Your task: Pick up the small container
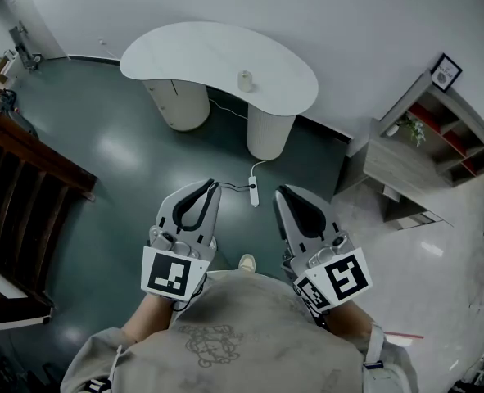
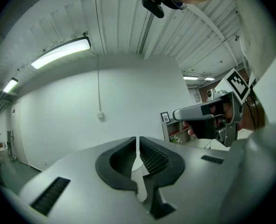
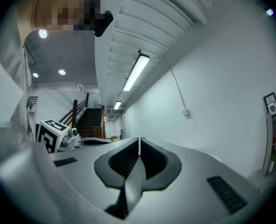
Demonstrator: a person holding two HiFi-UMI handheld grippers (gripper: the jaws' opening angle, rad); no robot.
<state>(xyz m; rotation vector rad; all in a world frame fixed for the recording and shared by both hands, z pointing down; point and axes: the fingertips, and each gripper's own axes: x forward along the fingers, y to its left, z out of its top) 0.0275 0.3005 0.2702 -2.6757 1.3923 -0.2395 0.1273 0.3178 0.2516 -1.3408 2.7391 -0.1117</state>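
Note:
A small pale cylindrical container [image 1: 245, 81] stands upright on the white kidney-shaped table [image 1: 192, 60] far ahead of me in the head view. My left gripper [image 1: 214, 185] is held close to my chest, tilted upward, its jaws shut with nothing between them. My right gripper [image 1: 279, 191] is beside it, likewise shut and empty. In the left gripper view the shut left gripper [image 2: 138, 139] points at a white wall, with the right gripper's body [image 2: 208, 111] at the right. The right gripper view shows its shut tips [image 3: 139, 140] and the left gripper's marker cube [image 3: 51, 134].
The table rests on two round white pedestals [image 1: 270, 133] on a dark green floor. A white power strip [image 1: 254, 193] with a cable lies on the floor between me and the table. A dark wooden staircase [image 1: 20, 195] is at the left, shelving [image 1: 426, 150] at the right.

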